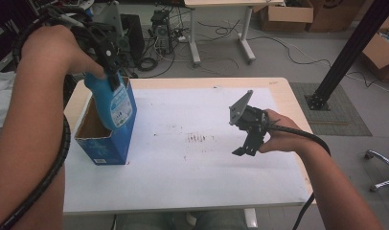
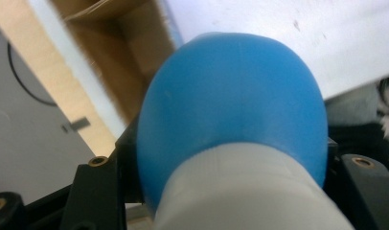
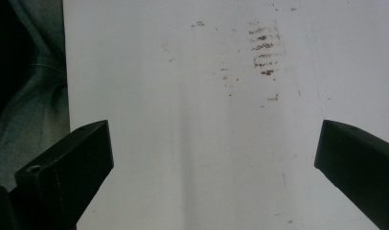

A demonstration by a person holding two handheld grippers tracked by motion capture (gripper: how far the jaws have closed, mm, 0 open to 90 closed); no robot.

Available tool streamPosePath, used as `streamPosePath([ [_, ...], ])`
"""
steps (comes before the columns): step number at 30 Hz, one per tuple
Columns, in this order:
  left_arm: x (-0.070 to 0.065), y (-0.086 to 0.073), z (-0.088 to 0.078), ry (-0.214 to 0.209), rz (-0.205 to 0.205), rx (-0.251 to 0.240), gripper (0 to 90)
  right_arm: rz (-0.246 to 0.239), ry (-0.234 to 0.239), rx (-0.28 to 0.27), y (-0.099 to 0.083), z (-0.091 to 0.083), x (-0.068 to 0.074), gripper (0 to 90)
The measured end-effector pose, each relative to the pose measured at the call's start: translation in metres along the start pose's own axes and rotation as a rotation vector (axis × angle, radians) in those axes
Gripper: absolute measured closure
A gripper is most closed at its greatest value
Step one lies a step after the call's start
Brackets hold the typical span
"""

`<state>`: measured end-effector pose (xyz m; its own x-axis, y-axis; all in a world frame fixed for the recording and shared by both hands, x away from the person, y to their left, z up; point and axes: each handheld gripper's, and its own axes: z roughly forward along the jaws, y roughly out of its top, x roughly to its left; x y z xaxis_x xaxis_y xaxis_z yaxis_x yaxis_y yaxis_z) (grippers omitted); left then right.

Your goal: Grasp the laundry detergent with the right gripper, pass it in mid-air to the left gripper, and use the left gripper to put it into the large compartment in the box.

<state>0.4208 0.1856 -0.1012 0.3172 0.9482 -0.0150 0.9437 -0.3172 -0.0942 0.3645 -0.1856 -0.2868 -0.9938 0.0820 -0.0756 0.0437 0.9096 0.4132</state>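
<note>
White table sheet (image 1: 192, 163) lies beneath a blue bottle (image 1: 111, 103), which is clamped near its neck by the left gripper (image 1: 108, 60) and held partly inside the open blue carton (image 1: 104, 143). It is judged smooth, stiff and light. The right gripper (image 1: 247, 139) is spread wide, holding nothing.

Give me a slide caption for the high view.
Left gripper holds a blue bottle above an open blue box; right gripper hangs open over the white table.

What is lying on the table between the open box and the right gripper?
Nothing but bare white table with small brown stains lies between the box and the right gripper, as the high view shows.
</note>
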Motion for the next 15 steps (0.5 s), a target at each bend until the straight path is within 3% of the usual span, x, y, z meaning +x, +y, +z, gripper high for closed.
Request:
streamPosePath([
  [6, 0.025, -0.008, -0.004, 0.006, -0.143, -0.045, 38.7, 0.001, 0.006, 0.012, -0.003, 0.006, 0.001, 0.0],
  [12, 0.043, -0.01, 0.001, 0.044, -0.196, -0.052, 38.7, -0.001, -0.001, 0.008, -0.004, 0.003, 0.002, 0.0],
  [15, 0.049, -0.009, 0.008, 0.04, -0.205, -0.052, 38.7, 0.003, -0.008, 0.005, -0.005, 0.002, 0.002, 0.0],
])
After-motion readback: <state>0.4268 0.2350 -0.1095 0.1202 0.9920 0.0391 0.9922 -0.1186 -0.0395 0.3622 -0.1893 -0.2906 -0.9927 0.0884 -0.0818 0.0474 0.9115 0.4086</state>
